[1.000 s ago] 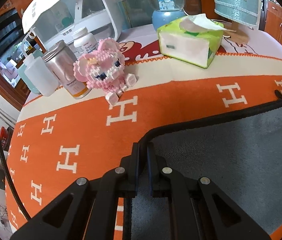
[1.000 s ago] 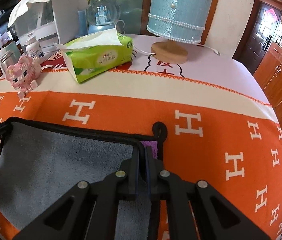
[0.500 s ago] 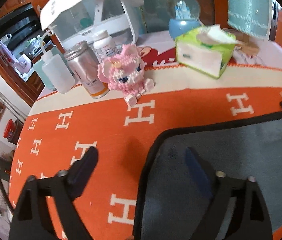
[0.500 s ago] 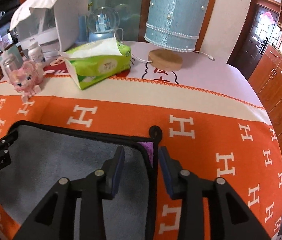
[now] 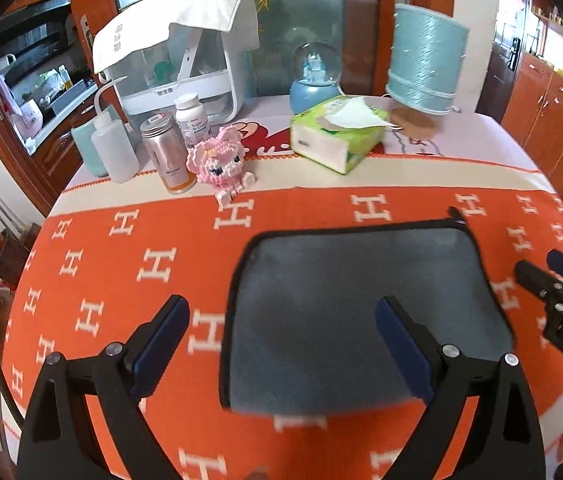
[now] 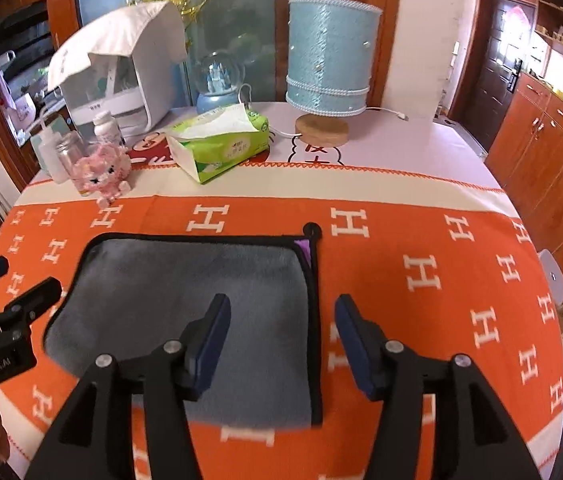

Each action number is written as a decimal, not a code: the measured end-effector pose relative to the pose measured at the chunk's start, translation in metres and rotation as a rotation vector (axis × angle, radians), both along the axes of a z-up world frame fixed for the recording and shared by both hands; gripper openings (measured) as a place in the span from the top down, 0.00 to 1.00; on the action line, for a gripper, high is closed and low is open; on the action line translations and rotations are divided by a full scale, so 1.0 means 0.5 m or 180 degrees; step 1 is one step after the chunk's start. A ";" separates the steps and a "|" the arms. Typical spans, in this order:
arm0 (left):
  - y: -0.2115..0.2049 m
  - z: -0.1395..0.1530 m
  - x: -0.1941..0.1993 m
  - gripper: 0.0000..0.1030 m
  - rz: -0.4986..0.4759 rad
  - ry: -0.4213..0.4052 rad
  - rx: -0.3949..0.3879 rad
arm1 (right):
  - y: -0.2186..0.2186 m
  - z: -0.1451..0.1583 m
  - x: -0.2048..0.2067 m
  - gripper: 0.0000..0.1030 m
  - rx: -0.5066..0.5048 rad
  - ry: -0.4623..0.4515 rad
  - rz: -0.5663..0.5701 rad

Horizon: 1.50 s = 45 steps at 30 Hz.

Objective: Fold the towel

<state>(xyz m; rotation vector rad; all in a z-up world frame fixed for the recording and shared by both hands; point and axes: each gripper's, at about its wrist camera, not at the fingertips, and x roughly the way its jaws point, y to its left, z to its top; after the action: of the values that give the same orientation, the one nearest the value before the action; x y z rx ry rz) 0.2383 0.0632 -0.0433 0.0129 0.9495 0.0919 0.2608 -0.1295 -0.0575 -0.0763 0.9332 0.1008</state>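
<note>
A grey towel with a black hem [image 5: 361,304] lies folded flat on the orange table cover; it also shows in the right wrist view [image 6: 185,312], with a purple tag and a hanging loop at its far right corner. My left gripper [image 5: 281,340] is open and empty, raised above the towel's left edge. My right gripper [image 6: 281,340] is open and empty above the towel's right edge. Each gripper shows at the side of the other's view.
At the back stand a pink block figure [image 5: 217,162], a metal can [image 5: 167,154], bottles, a green tissue box [image 5: 337,136], a snow globe, a blue lamp [image 6: 327,60] and a white appliance. The table edge drops off on both sides.
Both grippers, shut on the towel's far corners a second ago, have opened, let go and pulled back and up. The towel stays flat on the table.
</note>
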 end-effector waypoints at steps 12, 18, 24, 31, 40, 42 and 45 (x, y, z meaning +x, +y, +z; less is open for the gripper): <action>-0.056 0.053 -0.193 0.05 -0.0090 -0.0053 0.0035 | -0.022 0.059 -0.200 0.40 -0.0054 -0.0161 0.0020; -0.077 0.069 -0.271 0.01 -0.0104 -0.0178 0.0135 | -0.036 0.075 -0.275 0.40 0.0063 -0.0195 0.0033; -0.091 0.092 -0.335 0.01 -0.0113 -0.0276 0.0079 | -0.052 0.084 -0.332 0.39 0.0130 -0.0213 -0.0018; -0.111 0.107 -0.390 0.01 -0.0148 -0.0361 0.0050 | -0.067 0.088 -0.384 0.39 0.0165 -0.0235 -0.0051; -0.117 0.109 -0.426 0.01 -0.0115 -0.0313 -0.0052 | -0.062 0.087 -0.436 0.39 0.0110 -0.0209 -0.0048; -0.117 0.110 -0.433 0.01 -0.0109 -0.0304 -0.0077 | -0.061 0.090 -0.448 0.39 0.0116 -0.0203 -0.0049; -0.119 0.109 -0.440 0.01 -0.0086 -0.0288 -0.0120 | -0.061 0.094 -0.462 0.39 0.0136 -0.0246 -0.0054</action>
<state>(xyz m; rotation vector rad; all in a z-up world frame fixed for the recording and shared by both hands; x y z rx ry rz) 0.0181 0.0037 0.0109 -0.0131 0.8603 0.0493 0.0296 -0.1601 -0.0105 -0.0324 0.8541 0.1012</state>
